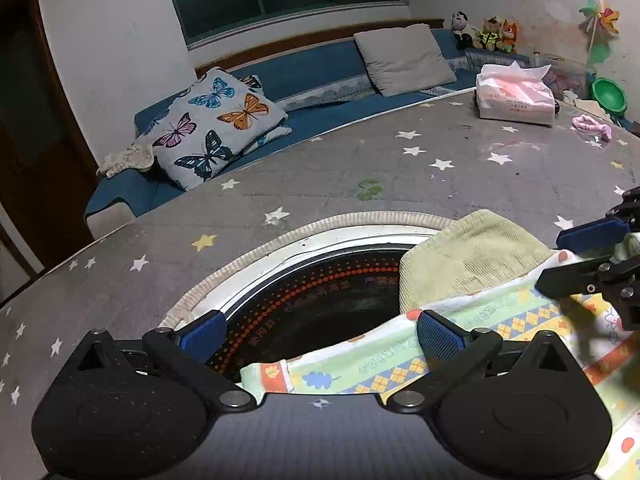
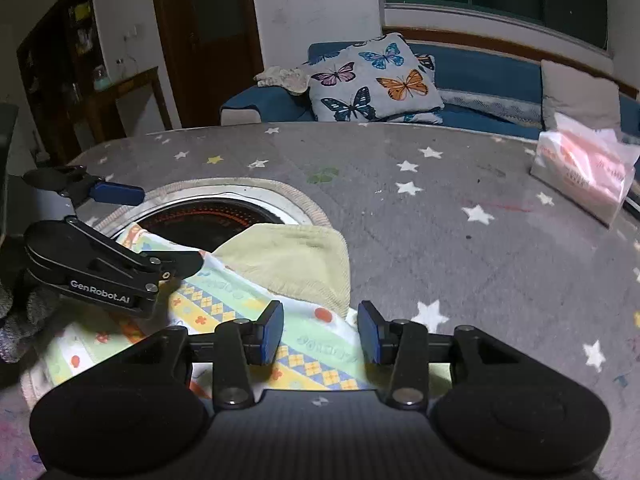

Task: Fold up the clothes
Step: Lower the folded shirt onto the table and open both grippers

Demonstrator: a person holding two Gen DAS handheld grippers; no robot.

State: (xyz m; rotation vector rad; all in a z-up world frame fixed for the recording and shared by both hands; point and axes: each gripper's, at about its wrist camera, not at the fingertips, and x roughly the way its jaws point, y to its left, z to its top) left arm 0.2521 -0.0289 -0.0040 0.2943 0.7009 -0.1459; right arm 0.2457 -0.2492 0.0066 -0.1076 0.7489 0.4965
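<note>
Both claws, left gripper (image 1: pixel 318 336) and right gripper (image 2: pixel 320 334), gape wide and hold nothing, poised above the printed cloth (image 2: pixel 224 312) near the table's (image 2: pixel 460 248) burner (image 1: pixel 320 292). A fold seems about to start; next, each must pinch a near edge.

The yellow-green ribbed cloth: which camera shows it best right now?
Right wrist view: the yellow-green ribbed cloth lies near centre, most of it visible on the patterned garment. The left wrist view pushes it right, partly behind the right gripper.
</note>
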